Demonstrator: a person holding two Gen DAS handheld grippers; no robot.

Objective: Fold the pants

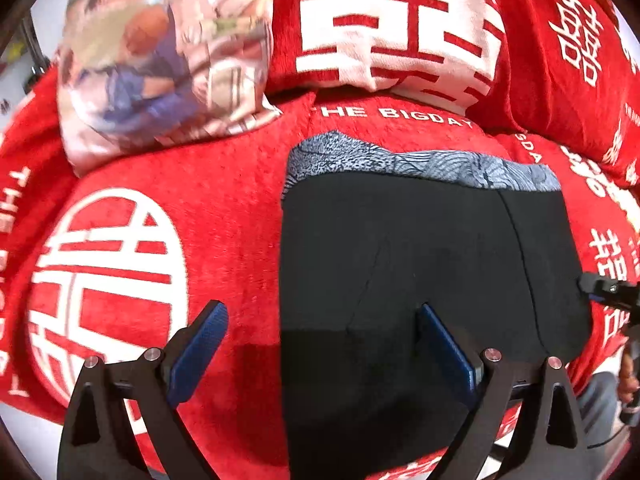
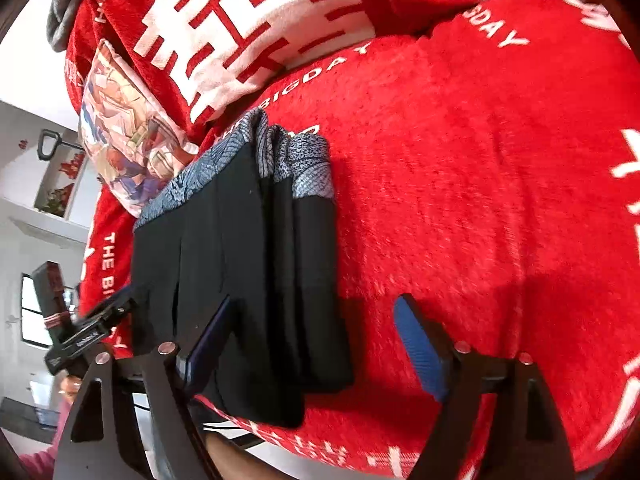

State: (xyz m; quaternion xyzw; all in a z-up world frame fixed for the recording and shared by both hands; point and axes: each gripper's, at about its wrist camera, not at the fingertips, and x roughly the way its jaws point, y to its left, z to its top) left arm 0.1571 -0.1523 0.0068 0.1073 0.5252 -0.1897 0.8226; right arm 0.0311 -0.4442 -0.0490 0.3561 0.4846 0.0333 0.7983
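Note:
The black pants (image 1: 420, 264) lie folded into a compact stack on the red seat cover, their grey patterned waistband (image 1: 420, 160) at the far end. My left gripper (image 1: 320, 332) hovers open over the stack's left near corner, holding nothing. In the right wrist view the folded pants (image 2: 248, 264) show several layers with the waistband (image 2: 288, 152) on the far side. My right gripper (image 2: 316, 332) is open and empty above the stack's right near edge. The right gripper's tip (image 1: 604, 292) shows at the right edge of the left wrist view, and the left gripper (image 2: 92, 332) shows at the left of the right wrist view.
The red seat cover (image 1: 180, 208) with white characters spreads all round. A printed cushion (image 1: 160, 60) leans at the back left, next to a red and white cushion (image 1: 400, 24). The seat's near edge (image 2: 320, 444) runs just below the pants.

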